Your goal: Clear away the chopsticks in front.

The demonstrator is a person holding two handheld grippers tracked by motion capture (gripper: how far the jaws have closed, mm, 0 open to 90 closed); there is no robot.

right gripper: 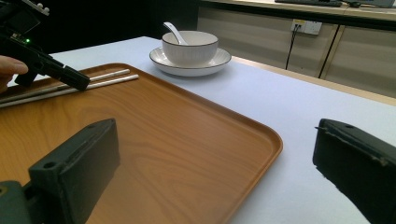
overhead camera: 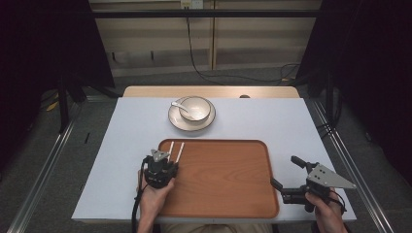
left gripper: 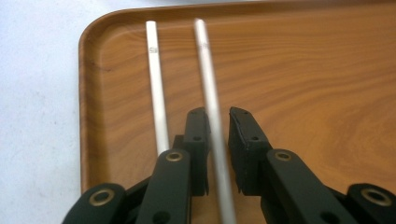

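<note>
So the left claw (left gripper: pixel 217 122) sits over the wooden tray's (overhead camera: pixel 228 189) near-left part with its jaws narrow around one metal chopstick (left gripper: pixel 212 116), a thin gap still showing on each side, so it's not really clamped. The other chopstick (left gripper: pixel 157 88) lies flat on the tray just beside it, closer to the tray's left rim. The right claw (right gripper: pixel 215 163) hangs wide open off the tray's right edge, holding nothing

chopsticks (overhead camera: pixel 176 151) on tray (overhead camera: pixel 228 194), bowl (overhead camera: pixel 195 108) behind
</note>
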